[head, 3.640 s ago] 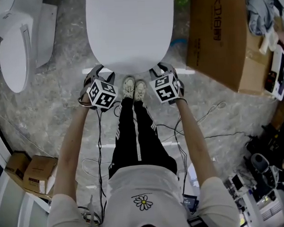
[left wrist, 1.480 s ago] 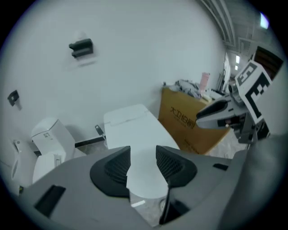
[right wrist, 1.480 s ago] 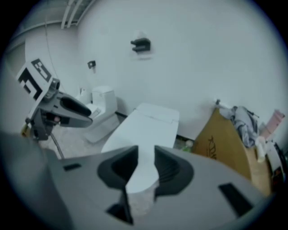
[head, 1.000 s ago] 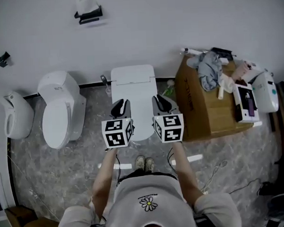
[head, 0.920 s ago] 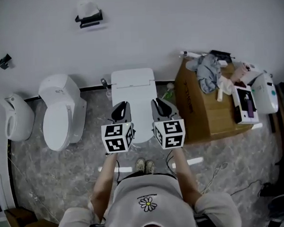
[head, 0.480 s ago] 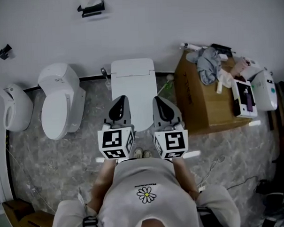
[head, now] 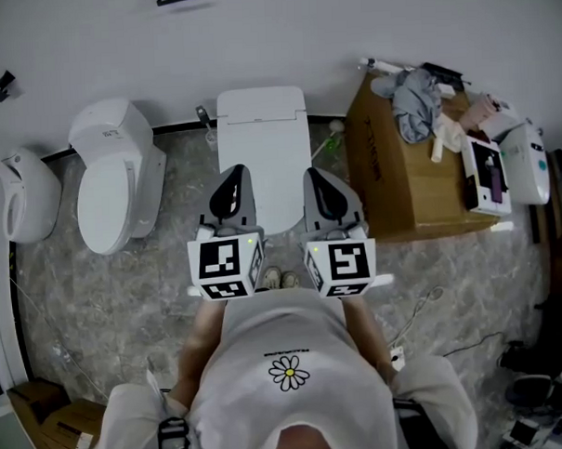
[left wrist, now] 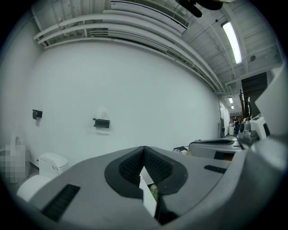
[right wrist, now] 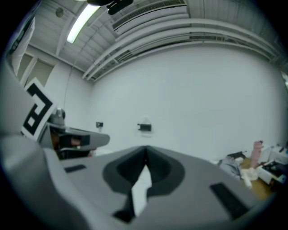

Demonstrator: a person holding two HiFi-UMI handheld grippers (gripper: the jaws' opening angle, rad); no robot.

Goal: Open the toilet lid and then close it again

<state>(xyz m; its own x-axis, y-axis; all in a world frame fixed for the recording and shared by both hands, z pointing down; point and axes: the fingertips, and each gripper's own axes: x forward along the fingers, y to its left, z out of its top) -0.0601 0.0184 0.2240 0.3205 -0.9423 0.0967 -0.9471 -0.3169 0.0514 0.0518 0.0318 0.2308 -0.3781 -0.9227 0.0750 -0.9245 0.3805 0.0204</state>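
Observation:
The white toilet (head: 264,150) stands against the wall with its lid down flat. Both grippers hang in the air in front of me, above its front half, touching nothing. My left gripper (head: 232,174) is shut and empty; in the left gripper view its jaws (left wrist: 144,150) meet, and a sliver of the toilet (left wrist: 147,200) shows below them. My right gripper (head: 316,174) is also shut and empty, side by side with the left. In the right gripper view its jaws (right wrist: 145,150) are together over a strip of the white toilet (right wrist: 140,191).
A second toilet (head: 112,180) and another white fixture (head: 19,198) stand to the left. A large cardboard box (head: 391,182) with clothes and gear on top stands to the right. Cables lie on the marble floor (head: 433,296). Small boxes (head: 48,415) sit at bottom left.
Earlier both grippers were low at the lid's front edge. Since then I have stood up; the grippers rose, drew back toward my body, and their jaws closed.

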